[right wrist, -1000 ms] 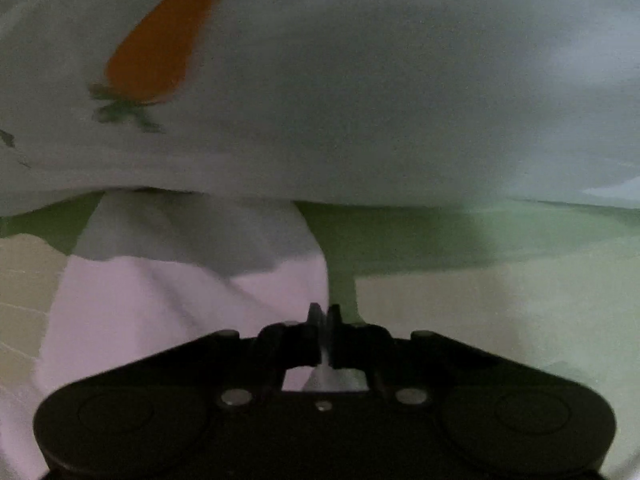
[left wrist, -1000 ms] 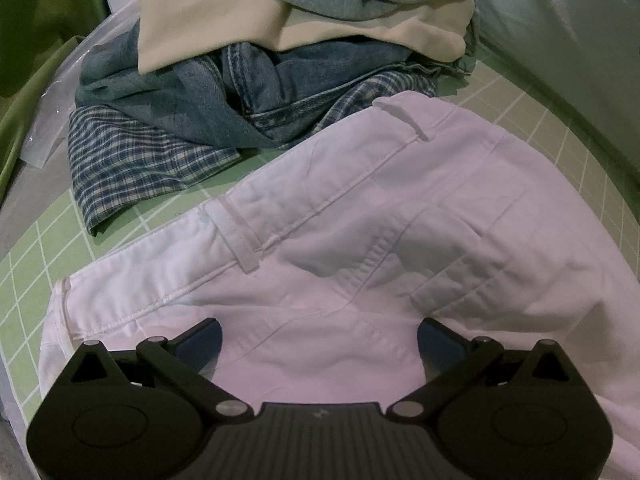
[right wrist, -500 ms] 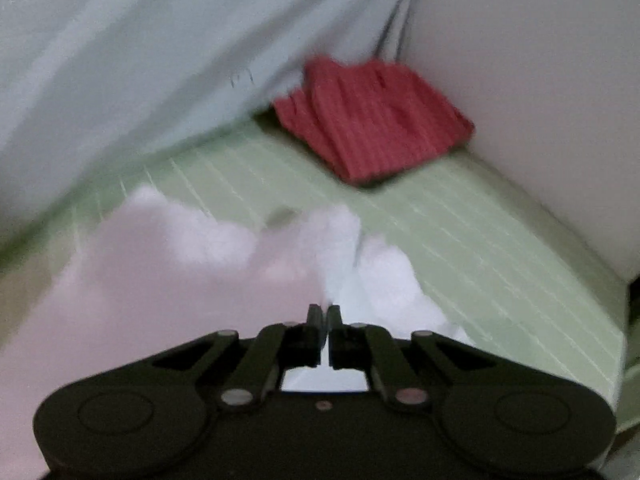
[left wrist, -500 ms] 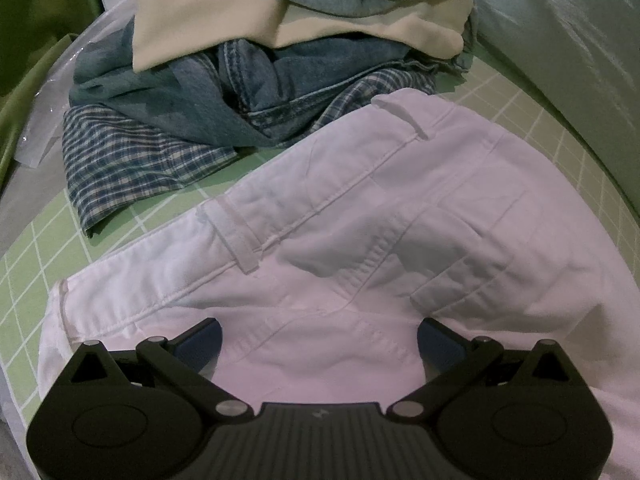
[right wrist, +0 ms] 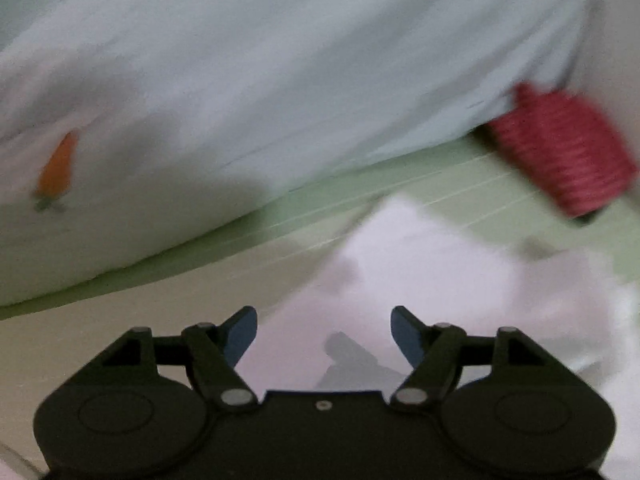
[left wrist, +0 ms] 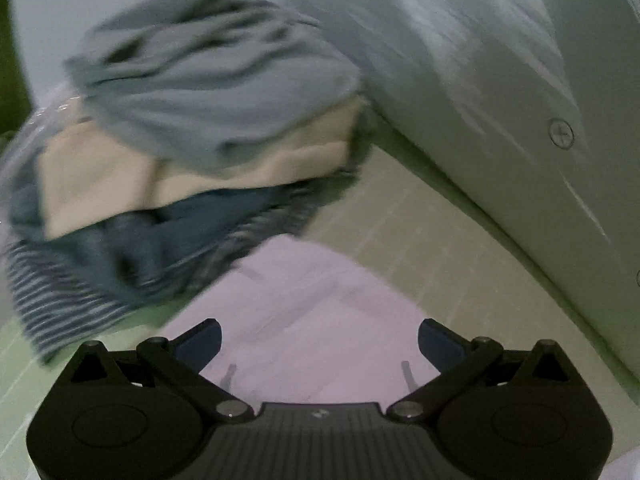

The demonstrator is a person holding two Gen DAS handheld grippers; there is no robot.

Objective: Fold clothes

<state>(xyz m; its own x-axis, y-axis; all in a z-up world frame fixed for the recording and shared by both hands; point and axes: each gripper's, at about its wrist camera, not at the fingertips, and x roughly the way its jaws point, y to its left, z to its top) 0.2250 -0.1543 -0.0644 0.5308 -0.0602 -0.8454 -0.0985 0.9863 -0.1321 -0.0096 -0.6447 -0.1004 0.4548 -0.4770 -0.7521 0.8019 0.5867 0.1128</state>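
Left wrist view, your left gripper (left wrist: pixel 319 338) spread wide over the white trousers (left wrist: pixel 304 300), clothes pile (left wrist: pixel 168 152) beyond, your right gripper (right wrist: pixel 324 330) also spread, holding nothing.

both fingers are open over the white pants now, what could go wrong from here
1. Both the left gripper and right gripper are open, so the white pants lie loose and the fold may slump.
2. The clothes pile touches the pants' far edge; a pull might drag or topple it.
3. Both views are motion-blurred, so a quick regrasp could miss the edge.
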